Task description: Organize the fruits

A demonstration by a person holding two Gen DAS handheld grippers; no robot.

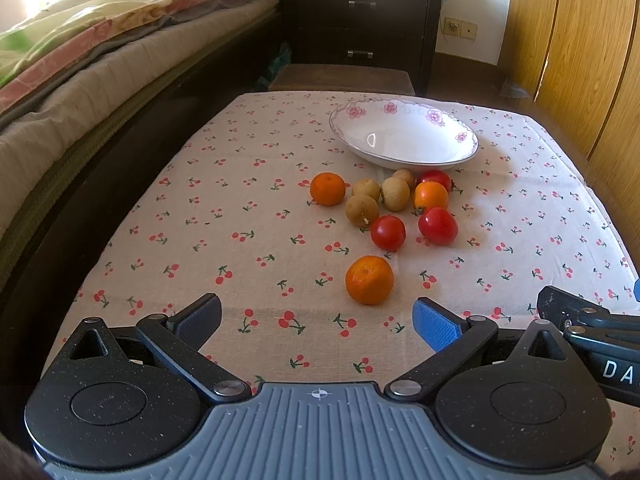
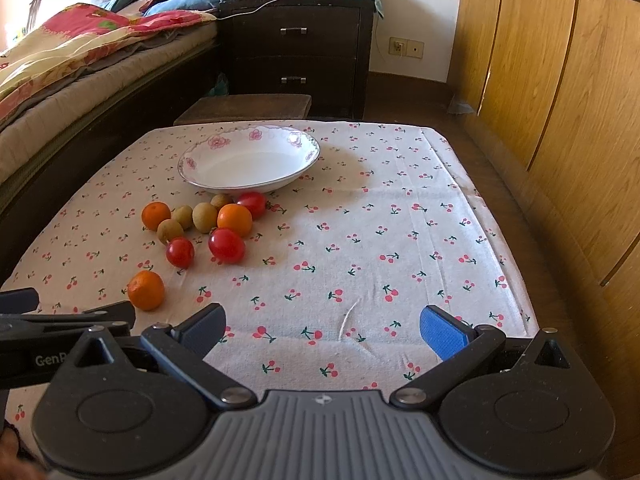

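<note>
The nearest orange [image 1: 369, 279] lay alone on the cherry-print cloth [image 1: 248, 208], on the near side of the white flowered bowl [image 1: 404, 136] and well apart from it; between that orange and the bowl sat the rest of the fruit in a loose cluster, with two red tomatoes [image 1: 388, 233] nearest the lone orange, then brown longans [image 1: 362, 210] and a second orange [image 1: 327, 188] on the bed side of the group, and a third orange [image 1: 431, 195] and another tomato just beside the bowl's near rim; the bowl itself held nothing. The left gripper [image 1: 318, 322] hovered low over the cloth with its jaws spread wide and nothing between them, the lone orange just ahead and slightly toward its right-hand pad; the right gripper [image 2: 322, 330] was likewise wide open and empty, over bare cloth away from the bowl's fruit. Judging from this, the step in hand was the first pick, and the left gripper was better placed; it would do well to centre the orange between the pads, close gently at its widest part since round fruit rolls, lift clear over the cluster, and release low inside the bowl.
</note>
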